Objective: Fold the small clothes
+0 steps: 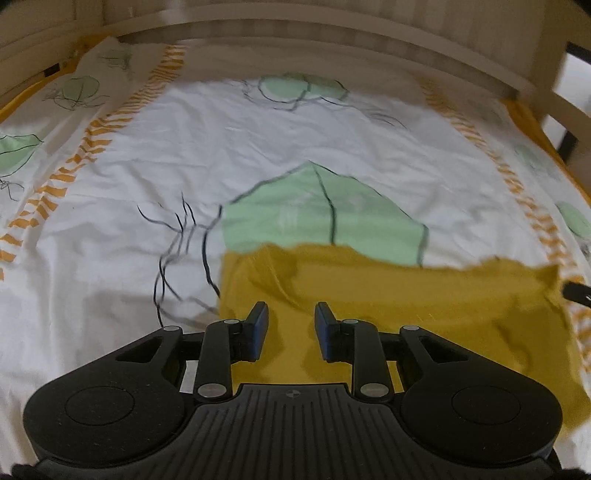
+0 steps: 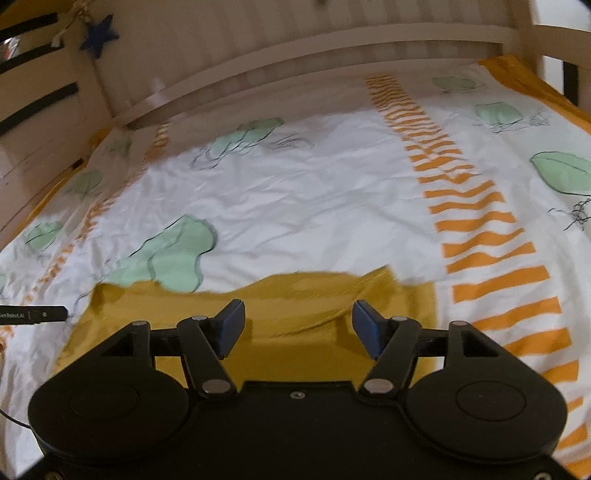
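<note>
Mustard-yellow cloth, a small garment [image 1: 388, 306], lies flat on a bed in the lower middle of both views, its far edge ragged and a little wavy against the bedding. In the left wrist view it fills the lower centre and lower right of the frame; in the right wrist view it sits low and centre, with a soft fold line running across it toward the right.

The left gripper [image 1: 291, 325] hangs over the near part of the garment with its blue-padded jaws apart and nothing between them but the cloth seen below. The right gripper [image 2: 298, 325] is likewise over the garment, its jaws spread wider, and nothing is pinched.

The only thing here that holds anything is the pale wooden bed frame [image 2: 258, 48], whose rails curve across the top of both views. Inside it lies a white sheet [image 1: 258, 122] printed with green leaf shapes, thin dark scribbled lines and bands of orange stripes. A dark blue star [image 2: 99, 35] hangs on the frame at the upper left of the right wrist view.

At the left edge of that view a black bar [image 2: 33, 315] carries small white lettering, too blurred to read with certainty.
</note>
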A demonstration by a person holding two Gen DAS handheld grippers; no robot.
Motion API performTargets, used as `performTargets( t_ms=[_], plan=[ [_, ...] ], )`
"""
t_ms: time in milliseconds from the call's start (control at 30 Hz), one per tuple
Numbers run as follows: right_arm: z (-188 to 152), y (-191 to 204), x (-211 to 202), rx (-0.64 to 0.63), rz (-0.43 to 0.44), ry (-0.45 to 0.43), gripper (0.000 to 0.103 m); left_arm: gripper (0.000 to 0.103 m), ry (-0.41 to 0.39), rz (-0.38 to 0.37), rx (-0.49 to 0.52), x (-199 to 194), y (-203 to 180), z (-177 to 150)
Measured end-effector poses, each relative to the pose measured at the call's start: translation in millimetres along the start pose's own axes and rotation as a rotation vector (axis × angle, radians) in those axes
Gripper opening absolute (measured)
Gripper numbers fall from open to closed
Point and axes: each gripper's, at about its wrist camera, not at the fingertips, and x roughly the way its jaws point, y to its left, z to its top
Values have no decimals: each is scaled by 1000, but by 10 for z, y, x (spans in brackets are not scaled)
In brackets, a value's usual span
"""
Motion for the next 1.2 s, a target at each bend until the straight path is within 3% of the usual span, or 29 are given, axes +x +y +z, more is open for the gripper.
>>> performTargets(
  t_ms=[267, 467, 600, 767, 1000, 1200],
  plan=[
    [-268, 330, -261, -24, 18, 59, 73, 27, 33, -53, 44, -361, -148, -324],
    [-444, 599, -169, -104, -10, 81, 73, 27, 15, -54, 84, -122, -221, -488],
    [-452, 740, 16, -139, -34, 82, 73, 27, 82, -17, 63, 233, -110, -551],
    [-382, 913, 331, -173, -59, 98, 73, 28, 119, -62, -91, 365, 99, -509],
    [-254, 1051, 819, -231, -130, 143, 74, 28, 140, -55, -99, 370, 86, -488],
    [57, 910, 1162, -119, -143, 155, 76, 28, 153, -56, -117, 380, 85, -464]
  ],
)
